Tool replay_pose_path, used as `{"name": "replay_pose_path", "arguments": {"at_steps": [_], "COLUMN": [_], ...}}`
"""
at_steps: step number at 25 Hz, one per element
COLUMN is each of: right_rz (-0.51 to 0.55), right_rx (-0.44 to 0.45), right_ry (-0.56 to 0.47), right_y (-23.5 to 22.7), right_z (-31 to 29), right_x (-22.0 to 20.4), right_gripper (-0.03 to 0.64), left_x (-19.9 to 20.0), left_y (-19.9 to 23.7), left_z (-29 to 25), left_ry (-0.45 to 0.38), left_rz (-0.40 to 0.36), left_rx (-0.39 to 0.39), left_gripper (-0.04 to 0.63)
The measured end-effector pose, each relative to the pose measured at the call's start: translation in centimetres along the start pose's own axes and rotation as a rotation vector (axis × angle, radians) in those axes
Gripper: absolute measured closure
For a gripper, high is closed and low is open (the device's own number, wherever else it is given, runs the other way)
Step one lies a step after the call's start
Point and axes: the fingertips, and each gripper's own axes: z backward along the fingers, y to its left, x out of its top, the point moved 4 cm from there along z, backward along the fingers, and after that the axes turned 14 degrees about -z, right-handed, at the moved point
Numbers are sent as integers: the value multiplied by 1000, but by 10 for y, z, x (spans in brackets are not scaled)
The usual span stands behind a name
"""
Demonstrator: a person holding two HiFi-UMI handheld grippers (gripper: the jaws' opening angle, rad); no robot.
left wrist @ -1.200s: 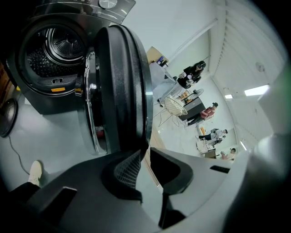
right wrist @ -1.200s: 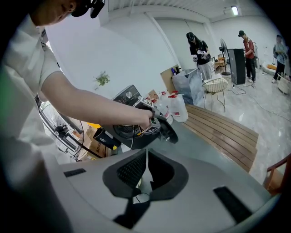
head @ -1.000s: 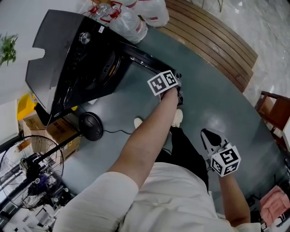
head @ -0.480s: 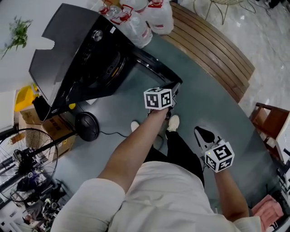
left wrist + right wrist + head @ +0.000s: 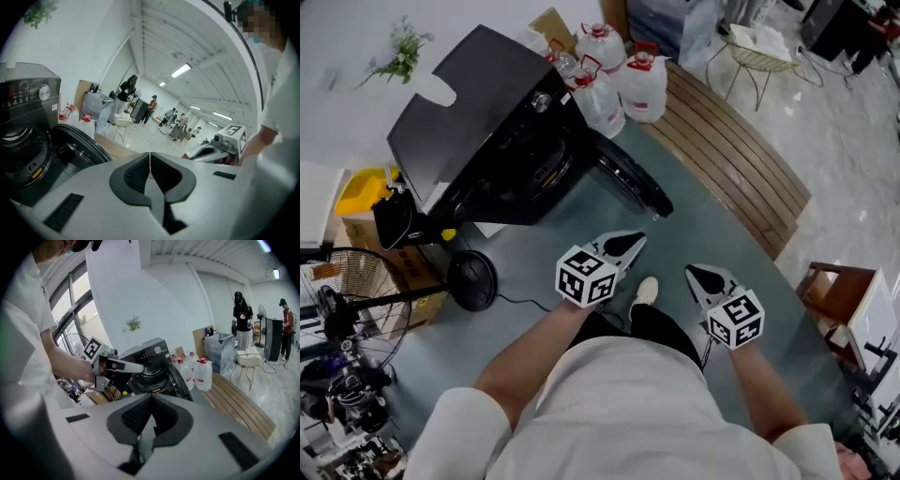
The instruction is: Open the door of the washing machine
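Observation:
The black washing machine [image 5: 478, 131] stands at the upper left of the head view, drum opening facing right. Its round door [image 5: 630, 183] hangs swung out, wide open. My left gripper [image 5: 630, 242] hovers above the floor, short of the door and apart from it. Its jaws have just been closing and are shut with nothing between them [image 5: 150, 159]. My right gripper [image 5: 694, 273] is beside it, shut and empty [image 5: 151, 398]. The right gripper view shows the machine [image 5: 150, 359], the open door [image 5: 182, 378] and the left gripper [image 5: 133, 366] in front of them.
Large water jugs [image 5: 623, 80] stand behind the door, next to a curved wooden bench [image 5: 731, 159]. A round black object [image 5: 471, 278] with a cable and a floor fan [image 5: 347, 281] lie to the left. A wire chair [image 5: 764, 56] and several people are farther back.
The left gripper has let go of the door's edge, pulled back toward my body and risen, and its jaws have shut. The right gripper has drifted up slightly. The door stays open.

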Motion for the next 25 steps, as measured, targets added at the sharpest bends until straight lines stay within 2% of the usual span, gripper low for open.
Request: {"name": "replay_pose_path", "arguments": {"at_steps": [6, 12, 19, 25], "right_rz": [50, 164, 224, 253], "right_rx": [91, 180, 234, 253], "right_ry": [-7, 16, 15, 14], "right_y": [39, 77, 105, 117], "right_z": [1, -2, -5, -4], "right_x": [18, 30, 39, 36], "right_gripper": [607, 607, 607, 609], "left_x": [21, 20, 16, 12], "left_y": [-37, -59, -66, -72], "left_z": [84, 142, 177, 183], "left_ry": [-40, -81, -117, -149], "left_rz": [-83, -69, -68, -50], "left_rx": [7, 42, 122, 143], "left_gripper": [577, 575, 575, 575]}}
